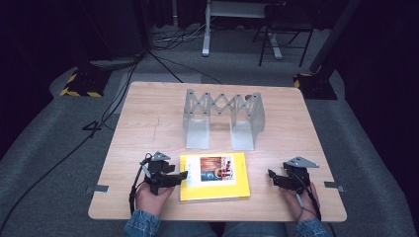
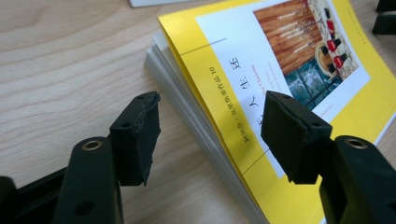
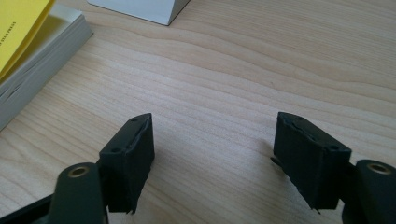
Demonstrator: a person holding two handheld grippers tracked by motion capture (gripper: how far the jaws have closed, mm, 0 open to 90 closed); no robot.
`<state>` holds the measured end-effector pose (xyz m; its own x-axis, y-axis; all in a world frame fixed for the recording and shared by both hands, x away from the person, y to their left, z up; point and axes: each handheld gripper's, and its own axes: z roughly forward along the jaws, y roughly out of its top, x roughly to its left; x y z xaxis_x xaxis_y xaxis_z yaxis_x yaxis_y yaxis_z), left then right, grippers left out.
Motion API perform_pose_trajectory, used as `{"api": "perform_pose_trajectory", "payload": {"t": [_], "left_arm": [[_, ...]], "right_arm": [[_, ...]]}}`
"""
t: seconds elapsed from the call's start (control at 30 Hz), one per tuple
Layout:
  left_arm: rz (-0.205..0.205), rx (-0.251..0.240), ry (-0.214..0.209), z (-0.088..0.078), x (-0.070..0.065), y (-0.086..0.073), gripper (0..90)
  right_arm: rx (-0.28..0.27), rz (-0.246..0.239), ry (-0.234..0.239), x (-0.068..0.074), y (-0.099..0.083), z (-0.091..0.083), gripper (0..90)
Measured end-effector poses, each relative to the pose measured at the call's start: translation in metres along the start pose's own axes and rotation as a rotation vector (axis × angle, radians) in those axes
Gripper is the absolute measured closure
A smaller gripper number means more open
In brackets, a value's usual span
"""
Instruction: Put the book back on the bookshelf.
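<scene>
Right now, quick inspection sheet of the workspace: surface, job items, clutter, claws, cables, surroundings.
Surface: light wooden table, bare wood visible; two small metal tabs at its left and right edges.
Job's things: yellow-covered paperback book with a white picture panel, lying flat near the front edge; folding grey metal book rack, standing upright behind it, no books in it.
Clutter: nothing seen.
Claws: left claw open, one jaw over the book cover, the other over the table beside the page edges; right claw open over bare wood, apart from the book.
Cables: black cables on the floor to the left of the table.
Surroundings: grey carpet, dark backdrop, stand bases with yellow-black striped tape.
</scene>
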<state>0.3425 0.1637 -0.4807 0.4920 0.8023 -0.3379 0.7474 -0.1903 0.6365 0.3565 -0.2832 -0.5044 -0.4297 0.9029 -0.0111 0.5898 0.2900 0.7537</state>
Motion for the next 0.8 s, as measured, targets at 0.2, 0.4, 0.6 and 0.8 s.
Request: {"api": "perform_pose_trajectory", "payload": {"t": [0.2,0.4,0.6,0.8], "left_arm": [[-0.022,0.052,-0.028,0.014,-0.002,0.003,35.6],[-0.027,0.064,-0.031,0.018,-0.004,0.004,32.7],[-0.022,0.058,-0.019,0.018,-0.005,0.003,32.9],[-0.013,0.061,-0.01,0.018,-0.006,0.003,33.3]], "right_arm": [[-0.001,0.002,0.002,0.001,0.0,0.0,29.9],[0.002,-0.014,0.036,0.01,0.001,-0.001,36.7],[0.013,-0.039,0.122,0.027,0.008,-0.003,39.3],[-0.011,-0.013,0.248,0.047,0.022,-0.011,38.8]]}}
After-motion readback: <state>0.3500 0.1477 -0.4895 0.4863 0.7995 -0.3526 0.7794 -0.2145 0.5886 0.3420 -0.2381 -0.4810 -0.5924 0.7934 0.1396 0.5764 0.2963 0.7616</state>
